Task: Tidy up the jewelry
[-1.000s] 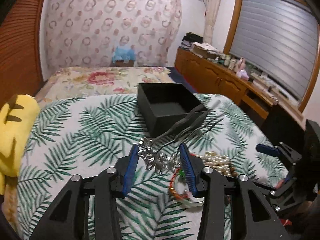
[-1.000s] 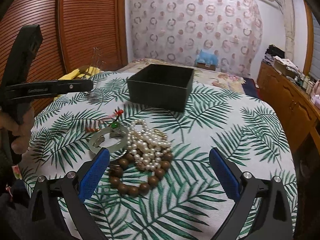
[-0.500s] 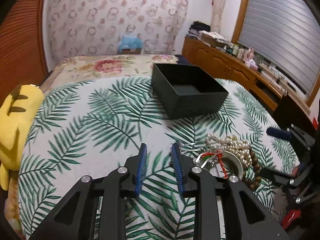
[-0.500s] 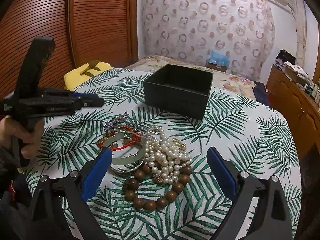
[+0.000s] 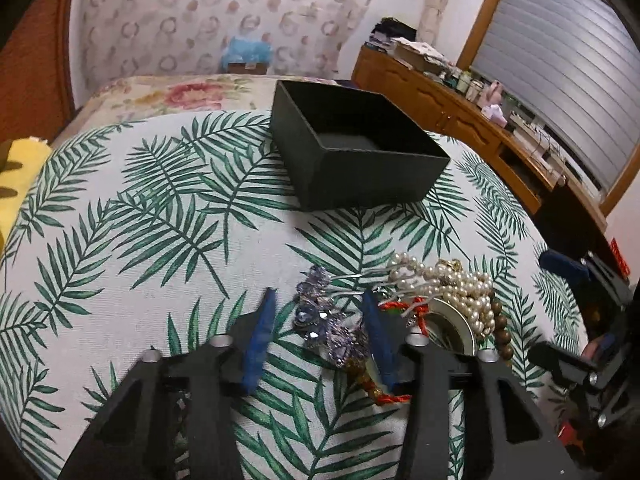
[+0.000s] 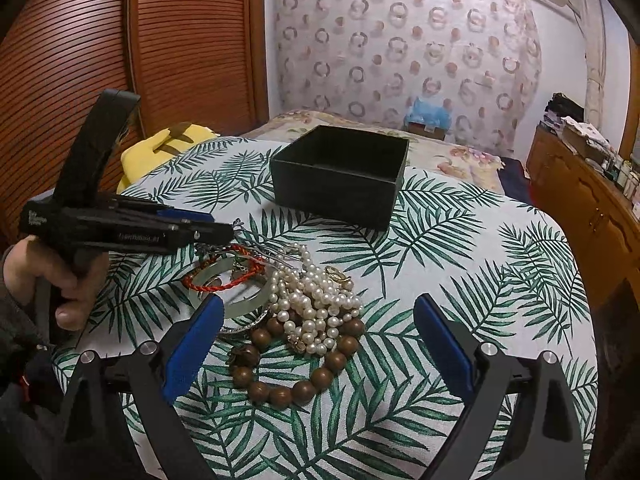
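A pile of jewelry lies on the palm-leaf cloth: a purple crystal hairpin [image 5: 328, 320], a pearl necklace [image 6: 316, 304], a wooden bead bracelet [image 6: 280, 384], a jade bangle [image 6: 244, 296] and a red cord bracelet [image 6: 224, 280]. An open, empty black box [image 5: 352, 152] stands beyond the pile. My left gripper [image 5: 320, 332] is open, its blue pads either side of the hairpin's crystal head. It also shows in the right wrist view [image 6: 216, 228], low over the pile's left edge. My right gripper [image 6: 316, 352] is wide open, empty, just short of the beads.
A yellow plush [image 6: 160, 148] sits at the table's left edge. A flowered bed [image 5: 180, 92] lies behind the table. A wooden sideboard [image 5: 460, 116] with clutter runs along the right wall. Brown slatted doors [image 6: 120, 60] stand at the left.
The left gripper let go of the hairpin onto the pile, drew back narrow, and now stands wider around the hairpin's head. The right gripper has come closer to the pile.
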Available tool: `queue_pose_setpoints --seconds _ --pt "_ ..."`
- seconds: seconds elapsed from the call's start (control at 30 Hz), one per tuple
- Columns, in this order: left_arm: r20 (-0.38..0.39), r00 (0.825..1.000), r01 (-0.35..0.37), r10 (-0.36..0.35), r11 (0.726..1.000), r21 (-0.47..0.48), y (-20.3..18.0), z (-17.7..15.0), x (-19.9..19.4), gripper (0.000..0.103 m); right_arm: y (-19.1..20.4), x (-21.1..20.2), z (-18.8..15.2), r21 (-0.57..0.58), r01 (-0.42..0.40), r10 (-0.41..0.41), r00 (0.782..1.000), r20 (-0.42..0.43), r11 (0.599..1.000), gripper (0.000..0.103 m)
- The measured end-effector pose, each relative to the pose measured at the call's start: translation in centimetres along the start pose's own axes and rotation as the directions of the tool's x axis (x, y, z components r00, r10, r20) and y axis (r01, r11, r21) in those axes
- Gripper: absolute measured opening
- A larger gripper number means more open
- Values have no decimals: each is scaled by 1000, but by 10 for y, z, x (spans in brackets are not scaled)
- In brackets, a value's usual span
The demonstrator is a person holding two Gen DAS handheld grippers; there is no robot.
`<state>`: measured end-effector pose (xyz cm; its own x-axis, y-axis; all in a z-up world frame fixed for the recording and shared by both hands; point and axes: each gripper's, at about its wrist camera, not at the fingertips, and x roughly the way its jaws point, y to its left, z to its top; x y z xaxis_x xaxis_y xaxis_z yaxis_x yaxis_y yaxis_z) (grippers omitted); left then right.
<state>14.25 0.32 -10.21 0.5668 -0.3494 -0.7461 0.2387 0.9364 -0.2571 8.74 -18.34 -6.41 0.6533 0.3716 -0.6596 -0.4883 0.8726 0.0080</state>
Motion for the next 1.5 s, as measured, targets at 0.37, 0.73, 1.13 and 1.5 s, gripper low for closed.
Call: queue_pose_setpoints --seconds 0.37,0.73,1.13,1.5 --pt "-9 999 36 -36 999 -15 3 1 0 31 9 2 1 -18 -13 13 1000 -1 1000 97" --pt "2 1000 21 -21 999 -37 14 2 -4 30 12 3 1 -23 -15 15 1000 -4 1000 97" --pt "23 999 -43 44 998 -43 35 3 -15 19 25 18 12 -60 -49 48 999 -17 997 94" --pt "20 996 -81 82 997 -18 35 2 -11 20 45 44 29 -56 -170 165 982 -88 984 56"
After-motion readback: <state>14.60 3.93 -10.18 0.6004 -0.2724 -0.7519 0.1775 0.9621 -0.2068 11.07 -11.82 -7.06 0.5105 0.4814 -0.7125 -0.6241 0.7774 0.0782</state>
